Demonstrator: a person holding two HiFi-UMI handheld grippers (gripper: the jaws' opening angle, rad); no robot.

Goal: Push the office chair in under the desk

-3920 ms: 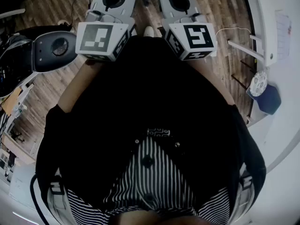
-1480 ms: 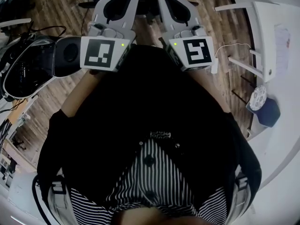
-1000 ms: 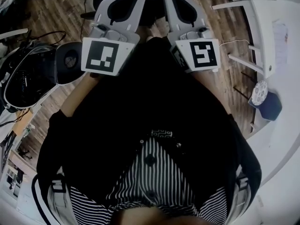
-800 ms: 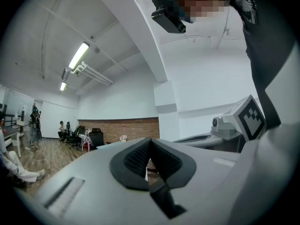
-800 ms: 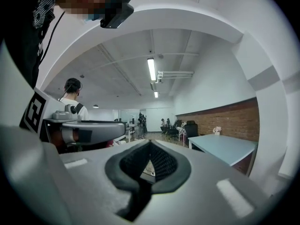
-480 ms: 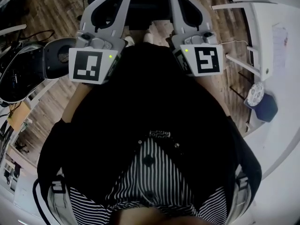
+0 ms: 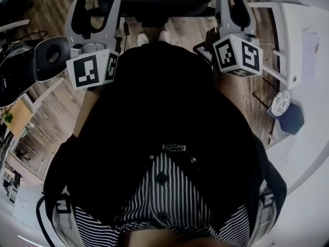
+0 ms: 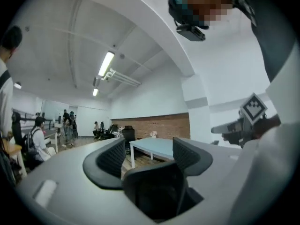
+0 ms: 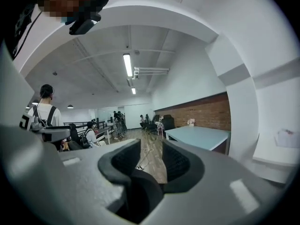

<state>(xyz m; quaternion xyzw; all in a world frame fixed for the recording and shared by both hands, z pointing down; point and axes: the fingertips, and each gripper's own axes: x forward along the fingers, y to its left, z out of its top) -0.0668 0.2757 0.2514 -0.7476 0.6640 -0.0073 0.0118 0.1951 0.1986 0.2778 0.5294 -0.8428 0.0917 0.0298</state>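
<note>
The black office chair point(image 7: 154, 6) stands at the top of the head view, just past the person's feet. My left gripper point(image 7: 96, 12) is at the chair's left end and has just been opening; its jaws stand wide apart. My right gripper point(image 7: 230, 6) is off the chair's right end, its jaws partly apart after opening as well. In the left gripper view a black chair part point(image 8: 154, 191) sits low between the left gripper point(image 8: 150, 156) pads without being pressed. The right gripper point(image 9: 146, 161) shows a dark rounded part point(image 9: 140, 191) low in its gap. A white desk point(image 7: 300, 30) runs along the right.
A second chair's dark seat point(image 7: 51, 58) and cables lie at the left on the wooden floor. A blue object point(image 7: 290, 117) sits under the desk edge. A pale table point(image 9: 199, 137) stands ahead by a brick wall. People point(image 9: 44, 109) stand in the background.
Both grippers, shut and close together against the chair a second ago, have spread apart to left and right, and their jaws have opened. The chair top now shows wider between them.
</note>
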